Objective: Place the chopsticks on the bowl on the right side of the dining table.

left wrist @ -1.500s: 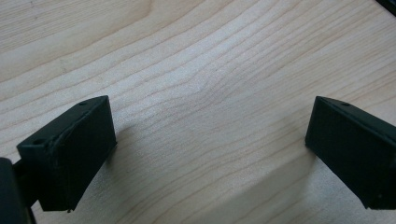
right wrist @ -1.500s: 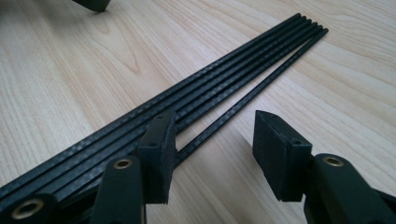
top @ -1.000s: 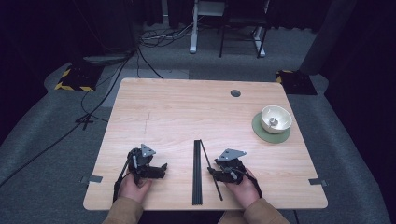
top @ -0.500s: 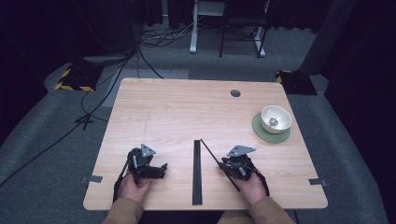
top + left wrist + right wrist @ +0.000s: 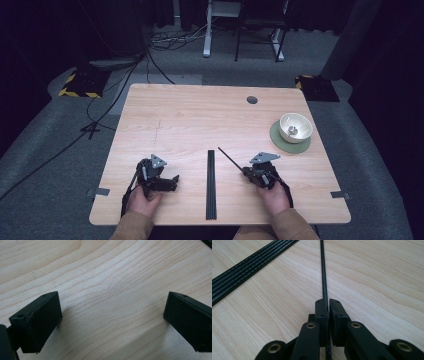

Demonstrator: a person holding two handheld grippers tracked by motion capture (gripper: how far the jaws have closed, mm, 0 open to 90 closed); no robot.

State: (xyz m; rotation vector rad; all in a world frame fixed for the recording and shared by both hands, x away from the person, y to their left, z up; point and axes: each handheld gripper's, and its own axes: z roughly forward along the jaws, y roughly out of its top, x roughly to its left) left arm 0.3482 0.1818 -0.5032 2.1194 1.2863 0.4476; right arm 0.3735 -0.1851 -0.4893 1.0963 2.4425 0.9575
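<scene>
Now the right gripper has just closed its jaws on a thin black rod, beside the flat bundle of black rods on the wooden table. The left gripper rests spread wide, nothing between its jaws. Far right, well apart, a cream bowl on a green mat holds something small, perhaps metal.

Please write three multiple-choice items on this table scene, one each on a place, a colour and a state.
1. Where is the white bowl?
A. on a green mat at the table's right
B. beside the left gripper
C. on the floor

2. What colour is the thin rod in the right gripper?
A. white
B. black
C. red

3. How do the left gripper jaws stand?
A. shut on the rod
B. shut on the bowl
C. open over bare wood

Answers: 1 A, the bowl sits on the green mat in the high view; 2 B, the rod clamped between the right jaws is black; 3 C, wood grain shows between the spread jaws.
</scene>
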